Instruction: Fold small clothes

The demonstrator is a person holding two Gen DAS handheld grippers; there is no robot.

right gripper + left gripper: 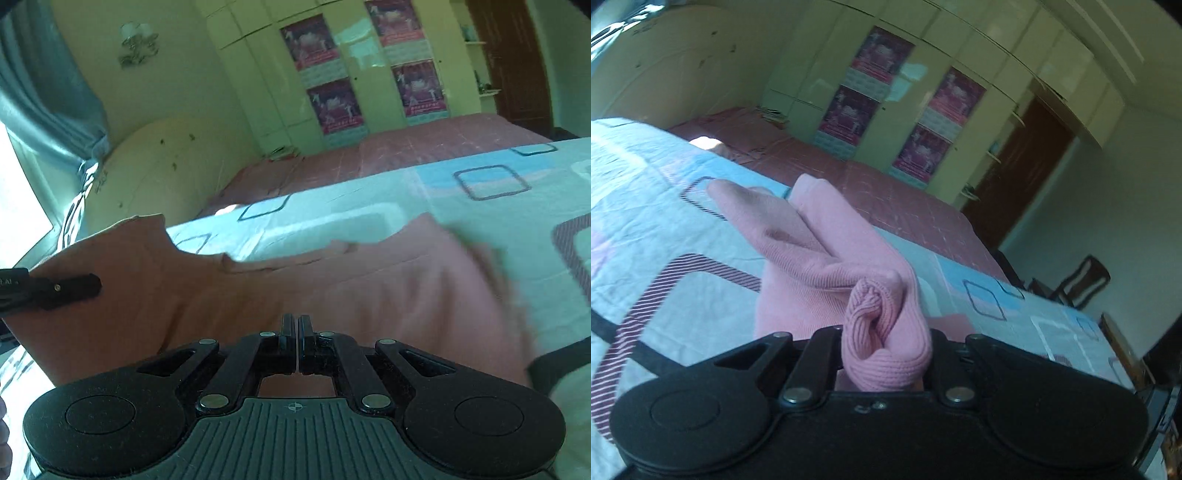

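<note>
A small pink knit garment [827,254] hangs bunched over the patterned bed sheet [665,206]. My left gripper [886,354] is shut on its ribbed edge, which bulges between the jaws. In the right wrist view the same pink garment [295,288] spreads wide and partly lifted above the bed sheet [369,206]. My right gripper [297,325] has its fingers pressed together with the cloth right at them; whether cloth is pinched cannot be told. The left gripper's tip [66,290] shows at the left, on the garment's corner.
A dusty-pink mat [886,192] lies on the floor beyond the bed. Pale green wardrobes with posters [332,74] line the far wall. A brown door [1027,166] and a dark chair [1082,280] stand right. A blue curtain [44,96] hangs left.
</note>
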